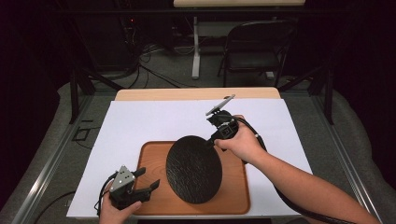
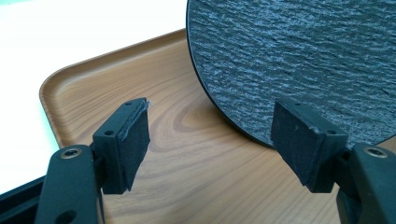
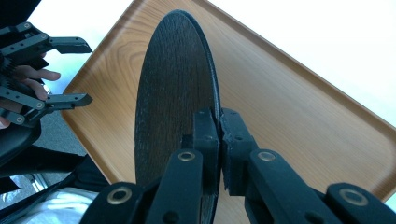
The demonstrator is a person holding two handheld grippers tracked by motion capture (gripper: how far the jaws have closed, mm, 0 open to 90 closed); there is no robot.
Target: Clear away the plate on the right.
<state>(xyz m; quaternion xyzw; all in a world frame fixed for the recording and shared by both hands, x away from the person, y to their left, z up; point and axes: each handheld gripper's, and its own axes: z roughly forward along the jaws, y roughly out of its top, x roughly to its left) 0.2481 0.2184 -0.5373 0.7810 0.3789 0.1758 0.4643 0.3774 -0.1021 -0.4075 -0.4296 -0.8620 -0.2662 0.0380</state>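
A round black slate plate (image 1: 194,168) hangs tilted over a wooden tray (image 1: 238,186), with its lower edge near the tray's front. My right gripper (image 1: 214,140) is shut on the plate's far rim. In the right gripper view its pads (image 3: 205,135) pinch the thin edge of the plate (image 3: 173,93) above the tray (image 3: 289,107). My left gripper (image 1: 149,179) stands open at the tray's front left corner with nothing between its fingers. In the left gripper view the rough plate face (image 2: 303,56) rises just past the gripper (image 2: 210,140), over the tray floor (image 2: 187,140).
The tray lies on a white sheet (image 1: 149,121) that covers a wooden table. The left gripper (image 3: 70,70) appears beyond the plate in the right gripper view. A folding chair (image 1: 257,46) and a table leg (image 1: 196,46) stand behind the table.
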